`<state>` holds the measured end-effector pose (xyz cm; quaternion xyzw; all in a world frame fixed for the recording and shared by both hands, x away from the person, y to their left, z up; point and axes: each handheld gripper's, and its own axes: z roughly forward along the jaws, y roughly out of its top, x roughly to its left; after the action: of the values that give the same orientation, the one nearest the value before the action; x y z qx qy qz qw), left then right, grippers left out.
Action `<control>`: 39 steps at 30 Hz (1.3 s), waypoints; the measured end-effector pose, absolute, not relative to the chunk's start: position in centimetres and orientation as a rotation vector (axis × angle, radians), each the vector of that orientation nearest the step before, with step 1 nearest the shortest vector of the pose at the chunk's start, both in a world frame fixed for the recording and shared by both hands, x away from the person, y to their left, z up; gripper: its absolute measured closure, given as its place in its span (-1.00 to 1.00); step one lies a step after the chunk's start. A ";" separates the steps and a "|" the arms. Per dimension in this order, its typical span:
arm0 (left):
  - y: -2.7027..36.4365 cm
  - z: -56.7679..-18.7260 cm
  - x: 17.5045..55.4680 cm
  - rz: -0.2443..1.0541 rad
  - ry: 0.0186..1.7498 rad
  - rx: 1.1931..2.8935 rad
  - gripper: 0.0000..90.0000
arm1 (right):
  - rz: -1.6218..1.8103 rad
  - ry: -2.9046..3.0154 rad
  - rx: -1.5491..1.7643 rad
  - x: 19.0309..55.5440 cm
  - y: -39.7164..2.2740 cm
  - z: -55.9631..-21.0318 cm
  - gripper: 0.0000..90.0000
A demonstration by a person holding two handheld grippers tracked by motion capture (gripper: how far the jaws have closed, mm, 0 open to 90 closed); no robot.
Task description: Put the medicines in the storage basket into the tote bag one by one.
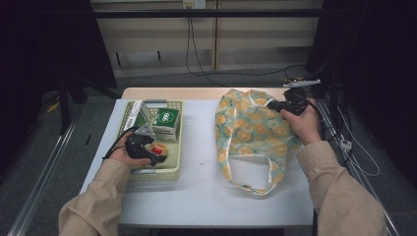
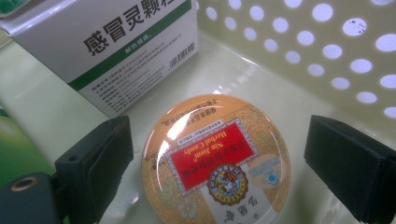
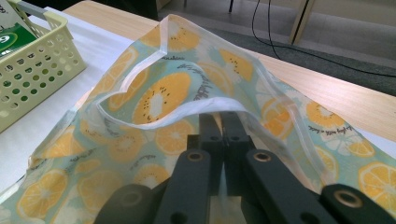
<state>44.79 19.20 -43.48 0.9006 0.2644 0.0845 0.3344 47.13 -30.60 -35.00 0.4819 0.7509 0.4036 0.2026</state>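
A round orange herbal-candy tin (image 2: 217, 158) with a red label lies flat in the pale yellow perforated basket (image 2: 327, 46). My left gripper (image 2: 219, 163) is open, one black pad on each side of the tin with a gap to both. From above, the left gripper (image 1: 157, 153) reaches into the basket (image 1: 173, 169) over the tin (image 1: 161, 148). A fabric bag (image 1: 251, 128) printed with orange and kiwi slices lies on the table's right half. My right gripper (image 1: 272, 104) is shut on the bag's far edge. In the right gripper view, the right gripper (image 3: 223, 122) pinches the white hem of the bag (image 3: 159, 98), lifting the mouth slightly.
A white medicine box with a green stripe (image 2: 116, 51) stands just behind the tin. Another green-and-white box (image 1: 165, 123) fills the basket's far part. Between basket and bag lies bare white table (image 1: 201, 162). A wooden strip (image 1: 172, 92) runs along the table's back, and cables trail on the floor beyond.
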 end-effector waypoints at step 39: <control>18.6 -42.8 45.0 0.181 0.776 2.400 -0.55 | 1.145 2.080 1.338 46.5 -30.8 -34.4 1.00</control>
<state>44.98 18.55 -42.82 0.9048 0.2926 0.0683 0.3017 46.46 -30.83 -34.45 0.4804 0.7468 0.4111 0.2064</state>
